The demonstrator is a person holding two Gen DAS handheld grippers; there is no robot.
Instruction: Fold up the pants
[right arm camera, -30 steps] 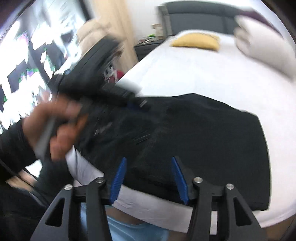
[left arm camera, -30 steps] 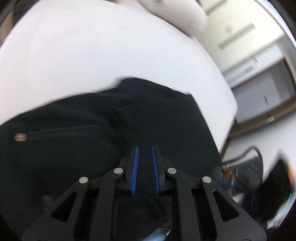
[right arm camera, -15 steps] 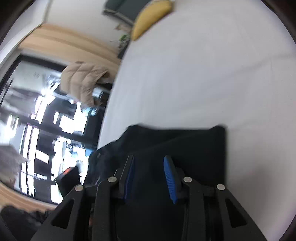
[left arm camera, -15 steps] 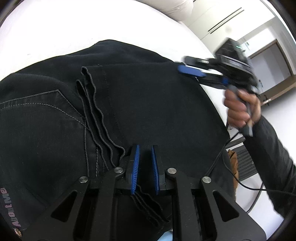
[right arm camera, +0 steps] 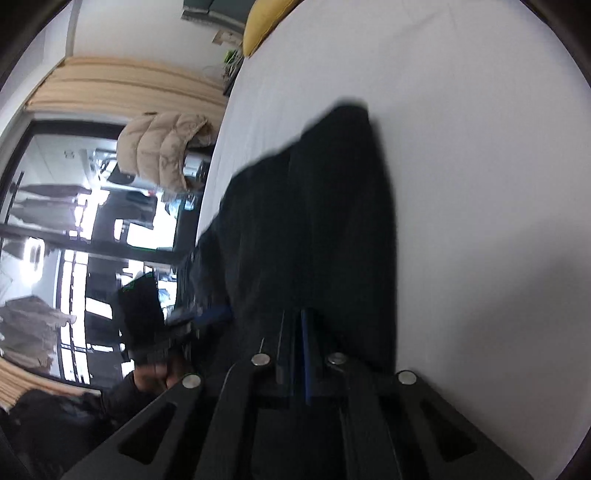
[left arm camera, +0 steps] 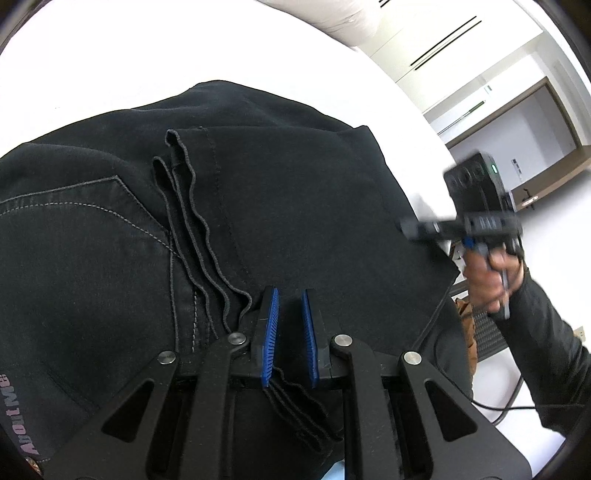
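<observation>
Item: black pants (left arm camera: 295,206), lying on a white bed (left arm camera: 110,55). All places below are given relative to the pants.

Nearest, left wrist view: our left gripper (left arm camera: 290,314) sits low over the near edge of the pants. Its blue pads (left arm camera: 269,332) stand a narrow gap apart, with the stacked leg hems running between them. We cannot tell whether the pads actually pinch the cloth or merely straddle it.

Nearest, right wrist view: our right gripper (right arm camera: 295,343) is at the pants' side edge. Its blue pads are drawn almost together, and dark cloth appears to run between them. We judge it closed on the pants, though blur leaves this uncertain. The left wrist view shows the same gripper (left arm camera: 417,225) at the right-hand edge of the fabric.

Middle: the pants are folded over themselves. The wavy hem edges lie on top beside a stitched back pocket (left arm camera: 85,229). A printed label shows at the near left corner.

Progress, in our judgement: the legs are laid together and at least one lengthwise fold is made, giving a compact rectangle. What remains is perhaps a last fold, squaring the edges and letting go.

Appearance: dark denim, grey topstitching, mostly smooth, with rippled hems.

Far: beyond the pants, a white pillow (left arm camera: 332,18) and a yellow cushion (right arm camera: 266,22).
</observation>
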